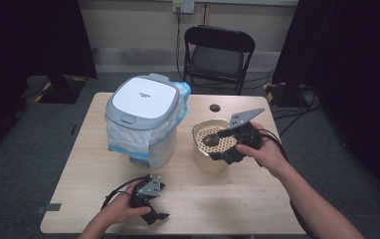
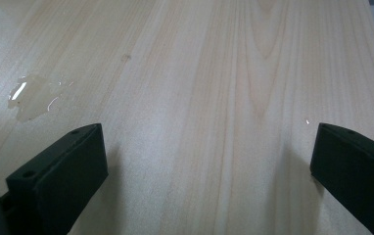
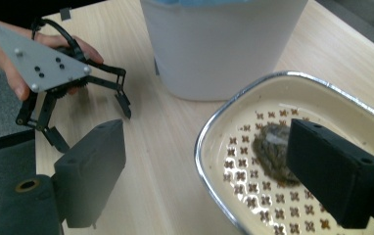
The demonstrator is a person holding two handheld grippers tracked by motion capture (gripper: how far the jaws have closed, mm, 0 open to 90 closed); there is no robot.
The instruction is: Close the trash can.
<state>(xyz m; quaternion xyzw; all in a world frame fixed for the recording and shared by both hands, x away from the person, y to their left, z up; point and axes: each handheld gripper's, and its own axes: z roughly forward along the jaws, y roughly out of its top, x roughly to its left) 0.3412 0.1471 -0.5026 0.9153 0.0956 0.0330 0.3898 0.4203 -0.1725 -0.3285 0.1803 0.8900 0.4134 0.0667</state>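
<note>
A: High view first. My right claw (image 1: pixel 221 143) hangs at the near rim of the cream strainer basket (image 1: pixel 201 154), which stands on the desk (image 1: pixel 257 209) just right of the white bin (image 1: pixel 143 119). A dark clump (image 1: pixel 211 138) lies on the basket's perforated floor. My left claw (image 1: pixel 157 215) rests low on the desk, in front of the bin and well apart from the basket.

B: And the left gripper view?

A: Jaws spread wide over bare wood, nothing between them, so released. A small wet patch (image 2: pixel 28 97) shines on the desk off to one side.

B: Right gripper view?

A: Released too. The basket's metal-edged rim (image 3: pixel 209 132) runs between the two jaws: one jaw outside the basket over the desk, the other inside, just beside the clump (image 3: pixel 273 147). Whether it touches the clump, I cannot tell. Beyond the basket, the bin's wall (image 3: pixel 214 44), and my left claw (image 3: pixel 89 115) with its grey plate.
</note>
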